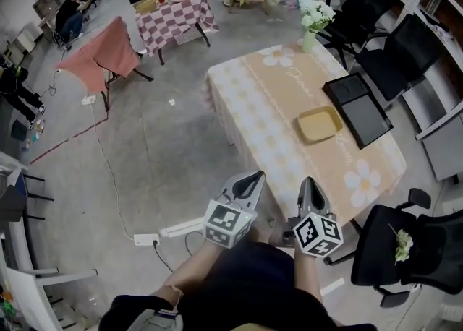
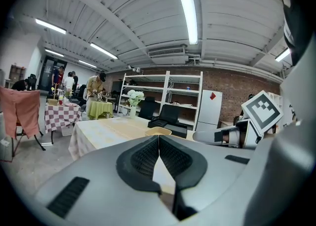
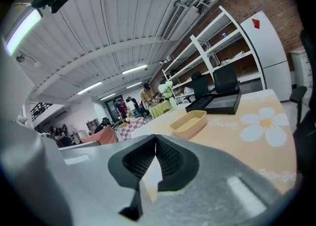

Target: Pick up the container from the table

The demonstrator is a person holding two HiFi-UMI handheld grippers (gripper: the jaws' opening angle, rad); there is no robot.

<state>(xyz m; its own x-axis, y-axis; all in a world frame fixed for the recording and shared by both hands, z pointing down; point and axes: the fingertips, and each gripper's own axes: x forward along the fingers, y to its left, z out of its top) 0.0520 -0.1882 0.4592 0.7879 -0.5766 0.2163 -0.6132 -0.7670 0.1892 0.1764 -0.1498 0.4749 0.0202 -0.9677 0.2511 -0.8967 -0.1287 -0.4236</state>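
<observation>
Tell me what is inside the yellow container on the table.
Nothing shows inside the yellow container: the head view sees its bare floor. In the right gripper view, its near wall covers part of that floor.

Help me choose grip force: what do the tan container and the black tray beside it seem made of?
The tan container looks like matte moulded plastic: even colour, rounded rim, smooth walls. The black tray could be matte plastic or coated board: straight edges, flat dull faces; I cannot tell which.
</observation>
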